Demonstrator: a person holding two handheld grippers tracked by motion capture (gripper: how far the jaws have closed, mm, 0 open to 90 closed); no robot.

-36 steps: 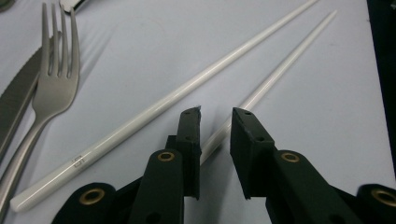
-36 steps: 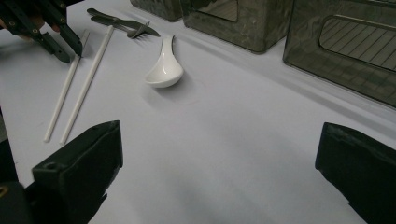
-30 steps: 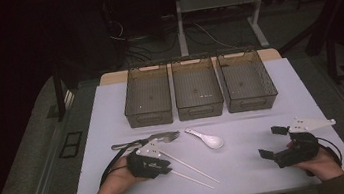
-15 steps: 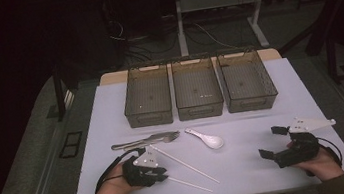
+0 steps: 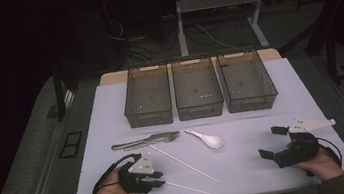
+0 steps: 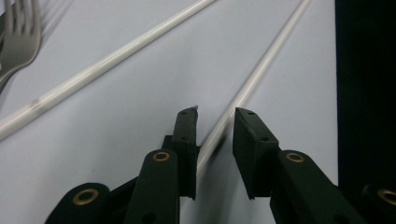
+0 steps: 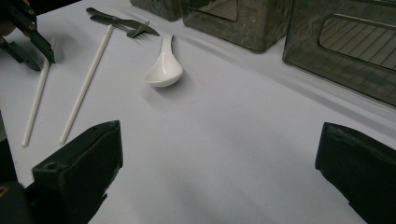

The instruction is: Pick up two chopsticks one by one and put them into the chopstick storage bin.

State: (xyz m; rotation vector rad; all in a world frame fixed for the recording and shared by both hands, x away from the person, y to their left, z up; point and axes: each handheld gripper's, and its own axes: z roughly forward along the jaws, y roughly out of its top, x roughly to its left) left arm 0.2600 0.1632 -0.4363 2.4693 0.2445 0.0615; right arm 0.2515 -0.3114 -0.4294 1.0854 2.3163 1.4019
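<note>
Two white chopsticks lie on the white table. The far chopstick runs diagonally. The near chopstick lies on the table with one end between the jaws of my left gripper. Those jaws have just been opening. They stand slightly apart, with a gap beside the stick, so nothing is gripped. My right gripper rests at the near right, wide open and empty. A white ceramic spoon lies mid-table.
A metal fork lies with another piece of cutlery left of the spoon. Three dark mesh bins stand in a row at the back. The table's front edge is close behind both hands.
My left gripper has drawn back toward the near left edge. The near chopstick now lies apart from the far one. The right gripper has stayed still.
</note>
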